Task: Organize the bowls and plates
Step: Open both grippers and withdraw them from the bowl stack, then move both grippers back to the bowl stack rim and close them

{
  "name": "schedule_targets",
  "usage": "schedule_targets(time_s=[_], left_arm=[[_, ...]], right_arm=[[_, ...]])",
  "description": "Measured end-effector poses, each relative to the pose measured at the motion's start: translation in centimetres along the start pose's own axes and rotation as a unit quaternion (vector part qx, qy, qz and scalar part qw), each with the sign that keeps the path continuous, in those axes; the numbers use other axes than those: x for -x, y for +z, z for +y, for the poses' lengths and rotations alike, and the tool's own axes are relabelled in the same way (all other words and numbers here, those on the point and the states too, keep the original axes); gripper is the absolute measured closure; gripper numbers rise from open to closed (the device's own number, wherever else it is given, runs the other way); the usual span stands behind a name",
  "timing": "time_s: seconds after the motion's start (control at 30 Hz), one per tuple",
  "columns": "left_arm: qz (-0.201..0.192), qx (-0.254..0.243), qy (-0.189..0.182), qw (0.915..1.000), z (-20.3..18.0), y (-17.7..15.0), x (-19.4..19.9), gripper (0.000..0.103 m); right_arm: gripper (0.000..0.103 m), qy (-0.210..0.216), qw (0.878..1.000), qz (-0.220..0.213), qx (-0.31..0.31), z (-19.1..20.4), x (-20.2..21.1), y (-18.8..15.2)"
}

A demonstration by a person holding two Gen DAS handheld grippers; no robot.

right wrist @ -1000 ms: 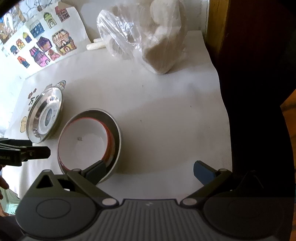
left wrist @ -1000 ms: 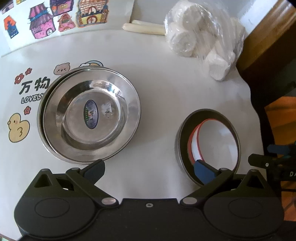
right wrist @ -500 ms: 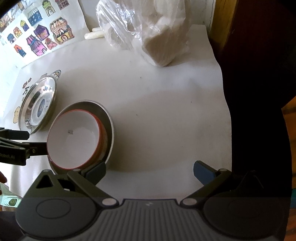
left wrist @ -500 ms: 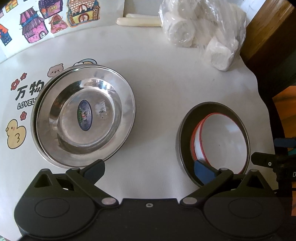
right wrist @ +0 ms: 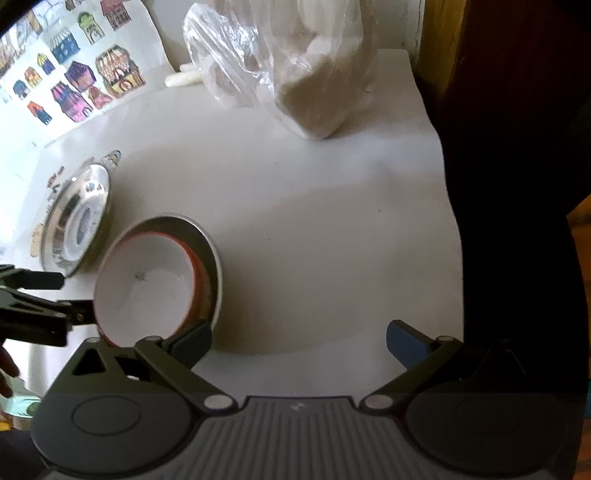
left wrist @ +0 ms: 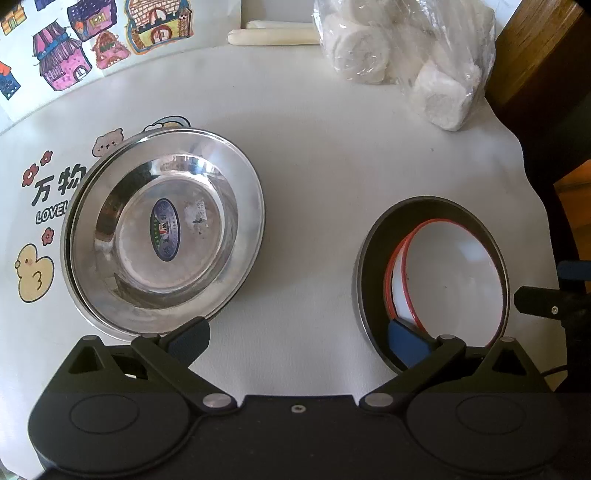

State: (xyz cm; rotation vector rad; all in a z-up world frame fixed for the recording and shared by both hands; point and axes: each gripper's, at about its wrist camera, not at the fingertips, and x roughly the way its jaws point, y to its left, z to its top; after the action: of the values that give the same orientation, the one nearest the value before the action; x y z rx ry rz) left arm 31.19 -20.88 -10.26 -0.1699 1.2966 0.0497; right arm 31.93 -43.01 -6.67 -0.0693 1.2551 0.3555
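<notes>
Two stacked steel plates [left wrist: 166, 229] lie on the white table [left wrist: 314, 147] at the left; they also show in the right wrist view [right wrist: 77, 221]. A white bowl with a red rim [left wrist: 447, 273] sits inside a steel bowl [left wrist: 369, 258] at the right, also seen in the right wrist view as white bowl [right wrist: 147, 288] and steel bowl [right wrist: 216, 273]. My left gripper [left wrist: 295, 339] is open and empty, one finger by the plates, the other over the bowls' near rim. My right gripper [right wrist: 295, 339] is open and empty, its left finger at the bowls' near edge.
A clear bag of white rolls [left wrist: 402, 55] and white sticks [left wrist: 273, 35] lie at the table's far edge. House stickers [left wrist: 92, 48] cover the wall. Dark wooden furniture [left wrist: 535, 55] stands past the table's right edge. The left gripper [right wrist: 33, 306] shows beside the white bowl.
Both grippers have drifted closer to the bowls. The white bowl now sits a little nearer the right gripper's left finger. Neither gripper has closed.
</notes>
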Motion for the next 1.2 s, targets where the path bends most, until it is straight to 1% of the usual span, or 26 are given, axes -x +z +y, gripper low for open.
schedule_targets(time_s=[0.23,0.5,0.63,0.73,0.8,0.83,0.87,0.9,0.97,1.0,1.07,1.1,1.13,1.17,1.2], left_arm=[[0.017,0.003,0.014,0.9998,-0.7,0.3,-0.5,0.001],[0.049,0.036,0.021,0.9979,-0.7,0.4,-1.5,0.001],[0.056,0.047,0.018,0.9972,-0.5,0.4,-1.9,0.001],[0.055,0.050,0.016,0.9971,-0.4,0.2,-2.0,0.003],[0.053,0.051,0.010,0.9972,-0.4,0.2,-1.9,0.006],[0.052,0.052,0.006,0.9973,-0.4,0.2,-1.9,0.009],[0.050,0.054,-0.002,0.9973,-0.4,0.1,-1.9,0.014],[0.049,0.055,-0.009,0.9972,-0.3,0.1,-1.9,0.017],[0.046,0.059,-0.025,0.9969,-0.2,0.0,-1.7,0.029],[0.043,0.060,-0.033,0.9967,-0.2,-0.1,-1.6,0.032],[0.038,0.061,-0.051,0.9961,-0.2,-0.3,-1.5,0.049],[0.035,0.061,-0.063,0.9955,-0.2,-0.3,-1.4,0.053],[0.033,0.062,-0.075,0.9948,-0.3,-0.4,-1.4,0.064],[0.031,0.062,-0.085,0.9939,-0.3,-0.4,-1.4,0.072],[0.029,0.063,-0.093,0.9933,-0.4,-0.4,-1.4,0.075]], right_arm=[[0.000,-0.008,1.000,0.011,0.028,0.7,-0.7,0.6],[0.000,-0.023,0.998,0.012,0.060,1.9,-1.3,1.1],[0.001,-0.026,0.997,0.009,0.066,2.0,-1.6,1.3],[0.006,-0.019,0.998,0.007,0.065,1.9,-1.5,1.1],[0.013,-0.010,0.998,0.006,0.061,1.7,-1.6,1.1],[0.015,-0.004,0.998,0.006,0.059,1.7,-1.5,1.1],[0.020,0.002,0.998,0.006,0.058,1.8,-1.6,1.0],[0.026,0.008,0.998,0.006,0.056,1.8,-1.6,1.0],[0.033,0.019,0.998,0.007,0.053,1.8,-1.5,1.0],[0.035,0.022,0.998,0.008,0.052,1.9,-1.6,1.1],[0.038,0.027,0.998,0.010,0.050,1.9,-1.6,1.1],[0.044,0.032,0.998,0.011,0.046,1.9,-1.6,1.1],[0.048,0.041,0.998,0.013,0.040,1.9,-1.6,1.1],[0.055,0.050,0.998,0.015,0.034,1.9,-1.7,1.1],[0.063,0.059,0.998,0.017,0.029,1.9,-1.7,1.2]])
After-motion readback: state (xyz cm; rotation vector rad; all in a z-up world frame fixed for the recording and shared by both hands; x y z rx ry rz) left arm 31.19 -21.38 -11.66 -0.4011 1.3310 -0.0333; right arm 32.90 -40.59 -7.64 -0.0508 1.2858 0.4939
